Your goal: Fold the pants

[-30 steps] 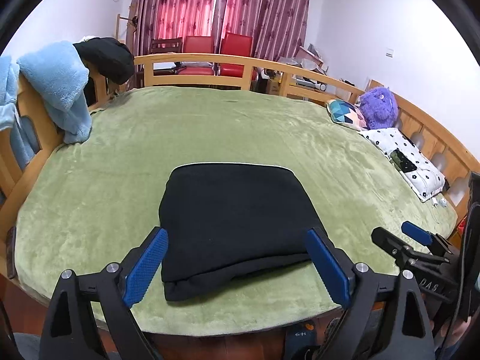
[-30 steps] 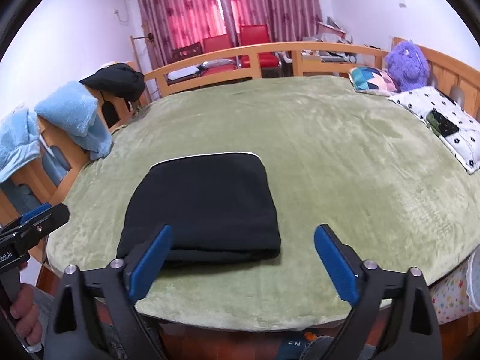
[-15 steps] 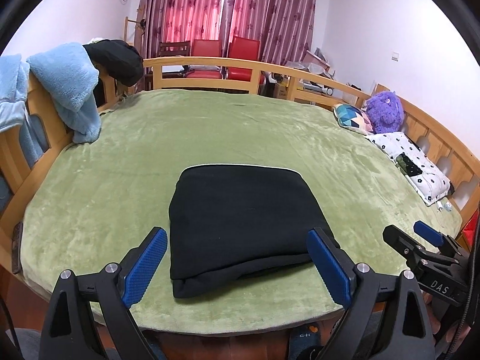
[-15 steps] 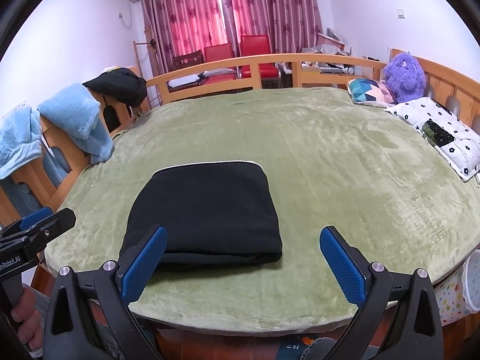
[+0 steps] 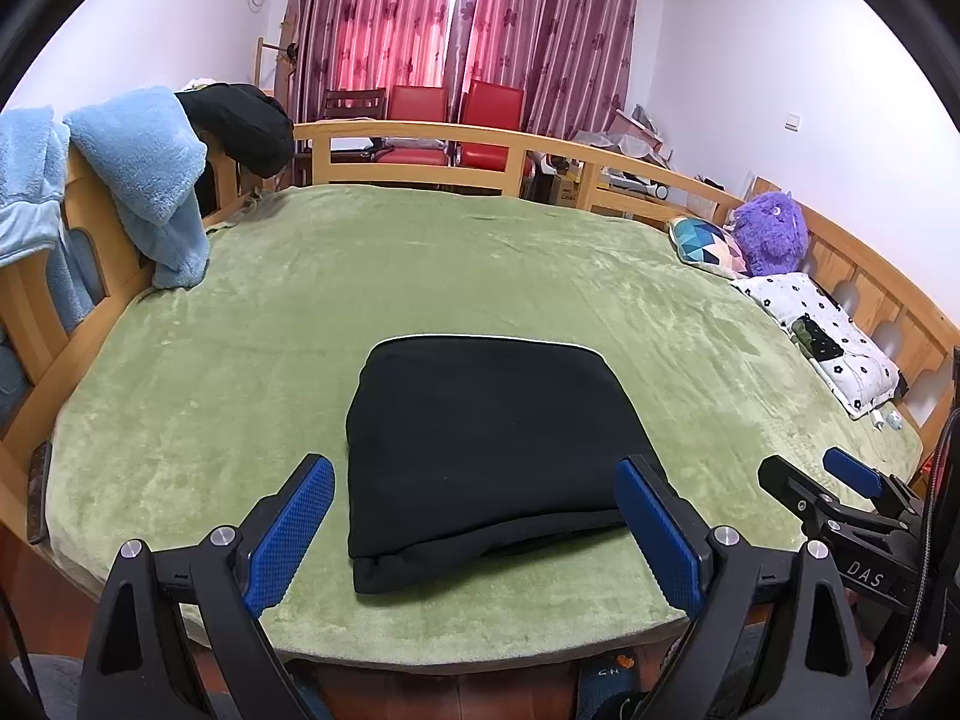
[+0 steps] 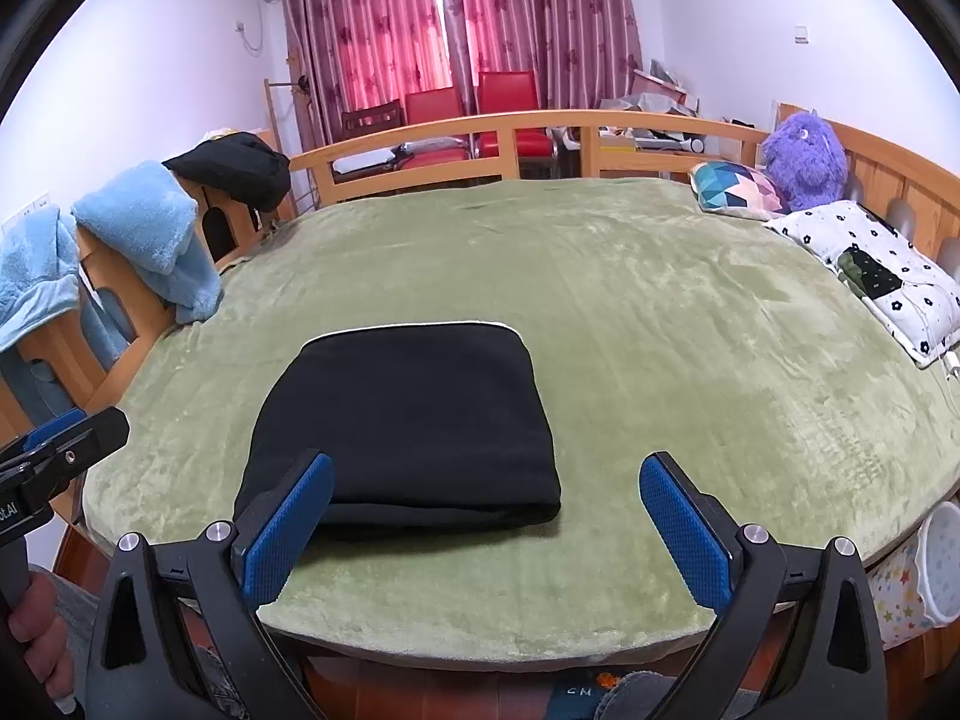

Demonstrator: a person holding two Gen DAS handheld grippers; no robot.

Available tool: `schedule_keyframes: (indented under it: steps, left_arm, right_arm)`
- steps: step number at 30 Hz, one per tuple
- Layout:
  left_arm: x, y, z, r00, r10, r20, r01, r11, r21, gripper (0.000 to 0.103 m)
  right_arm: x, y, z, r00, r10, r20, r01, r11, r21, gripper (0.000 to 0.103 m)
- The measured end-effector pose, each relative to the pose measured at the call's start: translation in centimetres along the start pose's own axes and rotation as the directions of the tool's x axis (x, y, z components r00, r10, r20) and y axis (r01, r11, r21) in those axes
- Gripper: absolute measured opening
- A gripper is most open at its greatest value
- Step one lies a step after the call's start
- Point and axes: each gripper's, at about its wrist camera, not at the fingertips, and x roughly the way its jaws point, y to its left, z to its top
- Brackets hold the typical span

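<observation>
Black pants (image 5: 480, 438) lay folded into a compact, smooth rectangle on the green bed (image 5: 252, 324). Left tool (image 5: 474, 531) and right tool (image 6: 486, 531) both spread wide, gripping nothing.

Both grippers have drawn back and tilted upward: the left gripper (image 5: 474, 531) and right gripper (image 6: 486, 531) now frame the folded pants (image 5: 492, 450) lower in view, with more curtain (image 5: 462, 30) showing above.
</observation>
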Motion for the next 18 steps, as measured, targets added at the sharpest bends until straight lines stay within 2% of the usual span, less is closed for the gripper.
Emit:
schedule_keyframes:
  steps: [18]
  left_arm:
    - [-0.84, 0.22, 0.25, 1.0, 0.0, 0.014, 0.0, 1.0, -0.006, 0.095]
  right_arm:
    - [-0.92, 0.08, 0.19, 1.0, -0.019, 0.014, 0.019, 1.0, -0.006, 0.101]
